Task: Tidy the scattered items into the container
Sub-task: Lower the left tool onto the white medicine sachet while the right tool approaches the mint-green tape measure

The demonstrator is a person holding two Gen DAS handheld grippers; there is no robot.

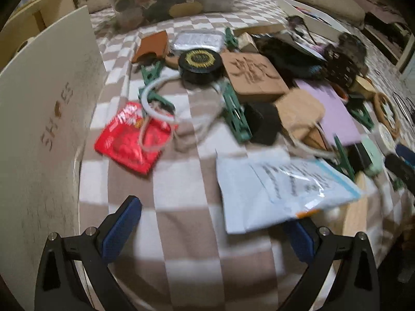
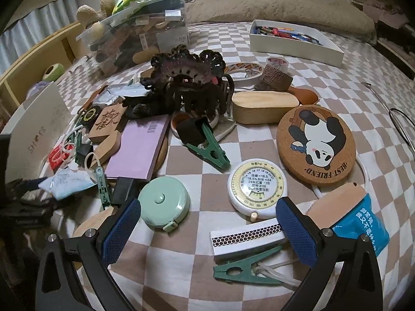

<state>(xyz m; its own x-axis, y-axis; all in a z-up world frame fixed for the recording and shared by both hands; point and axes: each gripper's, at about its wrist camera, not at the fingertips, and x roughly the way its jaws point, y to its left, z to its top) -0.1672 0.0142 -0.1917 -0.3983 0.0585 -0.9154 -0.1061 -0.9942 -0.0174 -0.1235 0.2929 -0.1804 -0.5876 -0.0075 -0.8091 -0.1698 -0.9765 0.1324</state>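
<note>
1. Left tongs point(image 1: 212, 223) stand wide apart with nothing between the blue pads point(image 1: 122, 229); a pale blue packet point(image 1: 280, 191) overlaps the right finger, contact unclear; the view is blurred.
2. Right tongs point(image 2: 208, 223) are likewise spread wide and hold nothing; the right pad point(image 2: 295, 233) lies at the end of a matchbox point(image 2: 246, 235), whether touching cannot be told; a green peg point(image 2: 246, 269) lies between the fingers, nearer the camera.
3. Edges and room: a white board point(image 1: 44, 129) marked SHOES stands close on the left tongs' left; bare checked cloth point(image 1: 181, 186) runs ahead of them to a red sachet point(image 1: 132, 140) and tangled white cord point(image 1: 160, 108); ahead of the right tongs a mint tape measure point(image 2: 164, 204) and a white dial point(image 2: 255, 189) lie apart with open cloth between; the panda coaster point(image 2: 316, 142) sits beyond the dial to the right.
4. Clear bin point(image 2: 140, 26), already heaped, stands at the far left of the right view, well beyond the clutter; in the left view it sits at the top centre point(image 1: 176, 0), far from the tongs; a white tray point(image 2: 295, 41) of small items lies far right.
</note>
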